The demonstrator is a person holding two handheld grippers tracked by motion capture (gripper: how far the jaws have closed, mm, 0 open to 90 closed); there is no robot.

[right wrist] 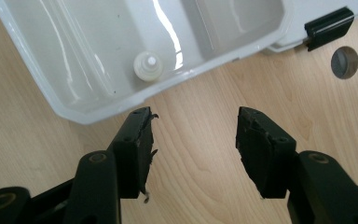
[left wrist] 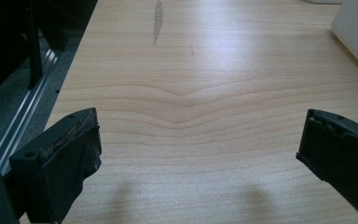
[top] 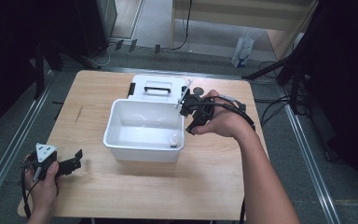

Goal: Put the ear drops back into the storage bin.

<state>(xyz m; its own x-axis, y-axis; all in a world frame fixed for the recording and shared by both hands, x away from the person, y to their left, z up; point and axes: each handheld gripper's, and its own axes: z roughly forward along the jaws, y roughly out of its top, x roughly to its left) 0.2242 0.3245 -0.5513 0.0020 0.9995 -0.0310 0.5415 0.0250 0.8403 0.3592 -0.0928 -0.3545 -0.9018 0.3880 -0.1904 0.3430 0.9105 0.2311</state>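
Forearm and hand of the person come in from the bottom right of the high view, holding the right gripper (top: 189, 112) just beside the right rim of the white plastic bin (top: 121, 140). Its jaws stand partly apart w/ nothing between them; in the right gripper view they hang over bare wood next to the bin wall. Inside the bin, near its front right corner, stands a small white bottle (top: 173, 140), upright, cap up. Behind the bin, touching it, lies the white lid (top: 158, 86) w/ a black handle and black latch. A small grey round disc (right wrist: 344, 62) lies on the wood just beside the lid; prob. a cap, too small to tell.

Left gripper (top: 72, 164) sits low at the table's front left corner, well apart from the bin, jaws wide open, nothing held.

Table (top: 205, 182) is light wood-grain w/ a dark streak at the left. Around it: grey floor, metal rails both sides, black cables and stands, a white bag (top: 242, 50) at the back.
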